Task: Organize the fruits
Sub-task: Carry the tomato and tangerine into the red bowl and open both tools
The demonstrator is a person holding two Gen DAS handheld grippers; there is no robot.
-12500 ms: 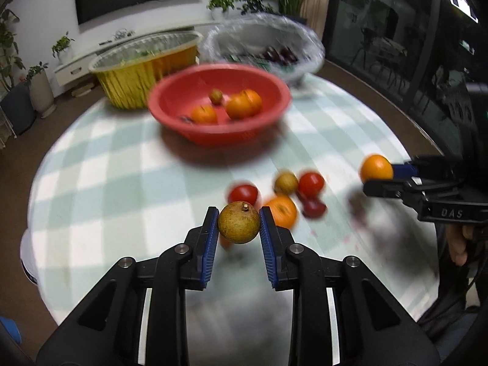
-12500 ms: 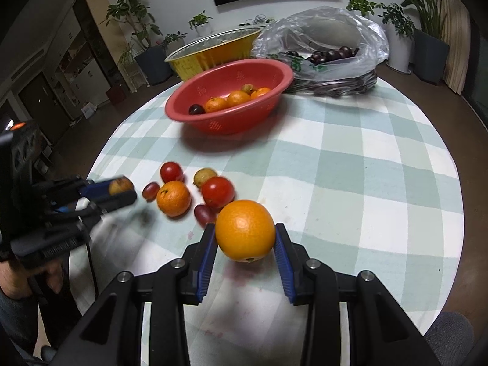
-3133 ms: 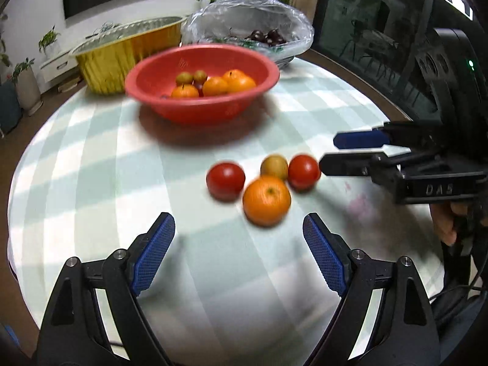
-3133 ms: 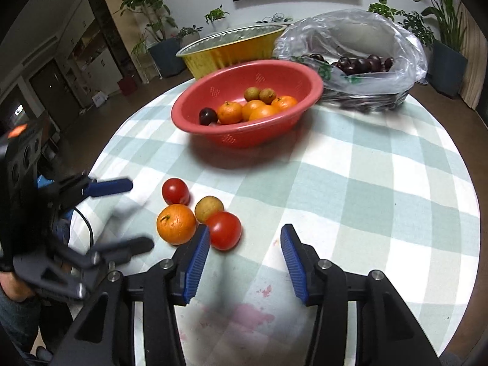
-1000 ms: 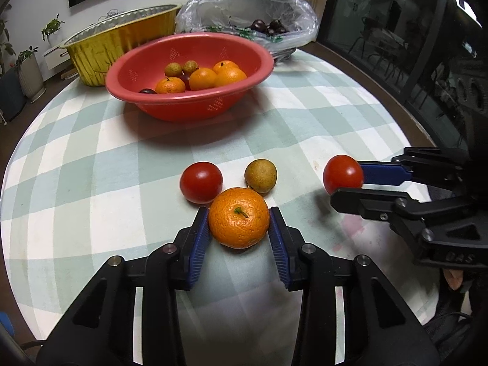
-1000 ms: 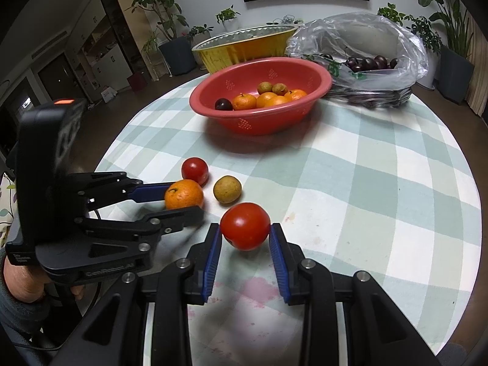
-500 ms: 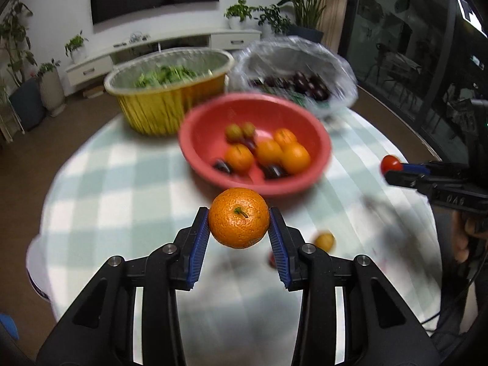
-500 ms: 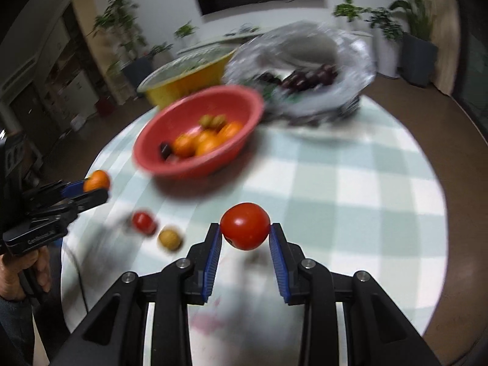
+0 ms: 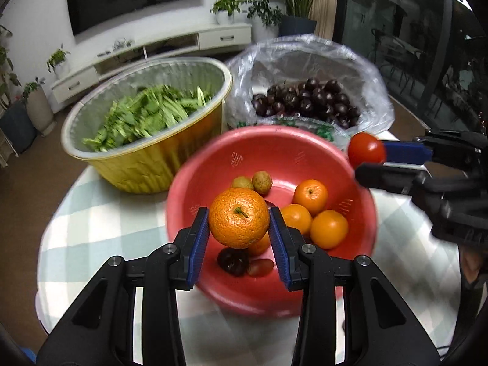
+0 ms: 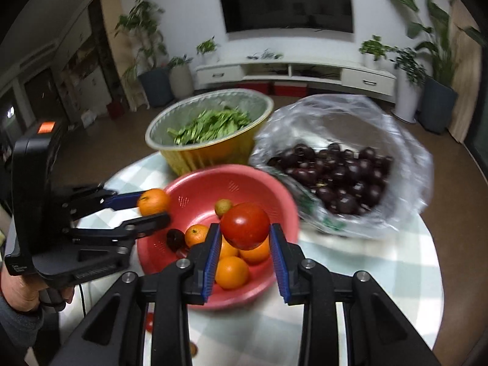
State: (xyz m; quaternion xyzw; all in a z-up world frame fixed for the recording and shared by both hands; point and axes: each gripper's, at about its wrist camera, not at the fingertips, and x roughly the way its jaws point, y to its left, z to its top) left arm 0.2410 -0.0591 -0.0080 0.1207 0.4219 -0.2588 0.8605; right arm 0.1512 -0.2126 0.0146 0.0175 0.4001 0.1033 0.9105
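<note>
A: Where do things stand over the red bowl (image 9: 360, 213)?

B: The left gripper (image 9: 239, 231) has its jaws clamped on the orange (image 9: 238, 217), hanging above the bowl's near side; the right gripper (image 10: 245, 241) has its jaws pinched on the tomato (image 10: 245, 225), also above the bowl, nearer the rim beside the bag of dark fruit (image 10: 341, 180).

A: So the step is the drop; how to do it well?

B: I'd say lower each fruit close to the pile before letting go; the tomato will likely bruise if it falls onto the oranges already inside; aim the orange at the bare patch toward the small brown fruits (image 9: 261, 182).

A: Any hazard?

B: The two grippers are near each other; release one at a time; keep clear of the yellow tub of greens (image 9: 152, 158) behind, and mind the checked worktop (image 9: 97, 222) edge.
</note>
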